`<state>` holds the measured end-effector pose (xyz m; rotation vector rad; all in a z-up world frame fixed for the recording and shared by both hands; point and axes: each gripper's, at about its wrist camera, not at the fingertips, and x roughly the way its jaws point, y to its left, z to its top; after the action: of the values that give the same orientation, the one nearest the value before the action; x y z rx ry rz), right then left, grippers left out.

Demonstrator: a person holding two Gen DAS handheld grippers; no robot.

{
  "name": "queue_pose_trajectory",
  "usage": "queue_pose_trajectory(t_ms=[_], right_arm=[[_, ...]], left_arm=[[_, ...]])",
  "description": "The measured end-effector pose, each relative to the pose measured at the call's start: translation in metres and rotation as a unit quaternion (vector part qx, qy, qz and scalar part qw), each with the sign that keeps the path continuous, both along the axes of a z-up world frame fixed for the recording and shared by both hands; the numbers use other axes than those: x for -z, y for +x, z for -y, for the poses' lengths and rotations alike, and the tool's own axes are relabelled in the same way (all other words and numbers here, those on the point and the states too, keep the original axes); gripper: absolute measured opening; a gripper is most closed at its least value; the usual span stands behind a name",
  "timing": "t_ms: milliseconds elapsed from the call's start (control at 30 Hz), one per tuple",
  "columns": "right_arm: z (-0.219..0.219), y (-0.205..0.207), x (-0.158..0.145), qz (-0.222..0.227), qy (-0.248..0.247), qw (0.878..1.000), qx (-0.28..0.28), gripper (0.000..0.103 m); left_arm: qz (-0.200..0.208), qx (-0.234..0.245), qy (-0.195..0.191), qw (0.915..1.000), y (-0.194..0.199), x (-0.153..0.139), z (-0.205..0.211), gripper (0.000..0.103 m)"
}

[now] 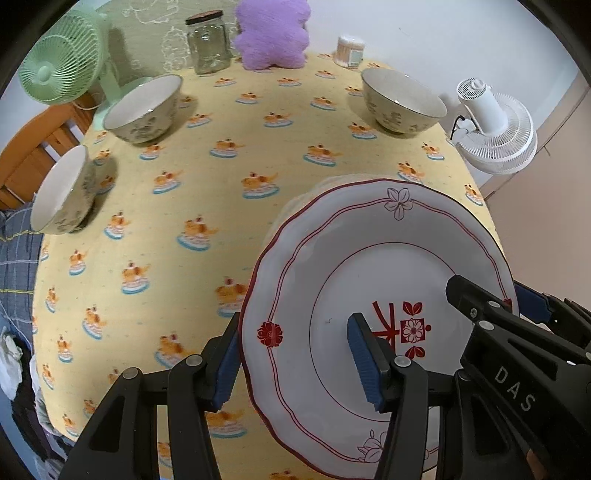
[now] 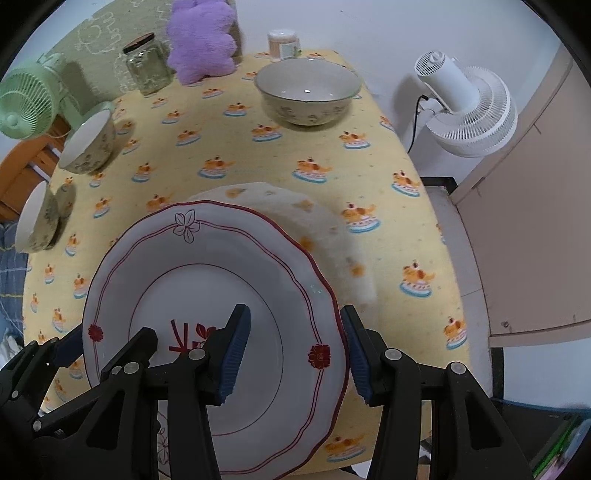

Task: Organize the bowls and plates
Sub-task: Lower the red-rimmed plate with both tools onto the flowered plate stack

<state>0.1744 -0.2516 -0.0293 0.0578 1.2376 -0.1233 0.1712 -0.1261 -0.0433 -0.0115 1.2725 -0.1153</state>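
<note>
Yellow-clothed table (image 1: 221, 221) with bowls, white wall behind

A home dining spot: cartoon-print tablecloth (image 1: 192, 177), purple plush cushion (image 1: 271, 35) at the table's far edge, green desk fan (image 1: 61, 55).

plate (image 1: 369, 258): white, scalloped red rim, thin red rings, flower outlines and red flowers on the border, red motif in the well; face up, lifted clear above the surface (image 1: 184, 177), its shadow lying on the cloth beyond it; gripped at opposite edges.
far bowl (image 2: 308, 90): cream with grey floral print, dark rim, upright, near the back right of the surface.
middle bowl (image 1: 144, 109): same pattern, upright, at the back left.
near bowl (image 1: 62, 190): same pattern, upright at the left edge, apart from the middle bowl.
</note>
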Motion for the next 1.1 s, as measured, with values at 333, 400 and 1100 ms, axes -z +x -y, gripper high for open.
queue_pose_trajectory(t_ms=[333,400,1100], right_arm=[[0.037,0.016,0.017,-0.019,-0.006,1.000,-0.009,0.053],[0.040,0.019,0.020,-0.021,-0.006,1.000,-0.012,0.053],[0.054,0.029,0.023,-0.024,0.054,0.998,-0.011,0.047]], left_arm=[[-0.023,-0.017,-0.014,0.9995,0.014,0.022,0.033,0.057],[-0.025,-0.020,-0.013,0.9994,0.015,0.024,0.036,0.057],[-0.015,-0.023,0.069,0.9973,0.024,0.027,0.052,0.059]])
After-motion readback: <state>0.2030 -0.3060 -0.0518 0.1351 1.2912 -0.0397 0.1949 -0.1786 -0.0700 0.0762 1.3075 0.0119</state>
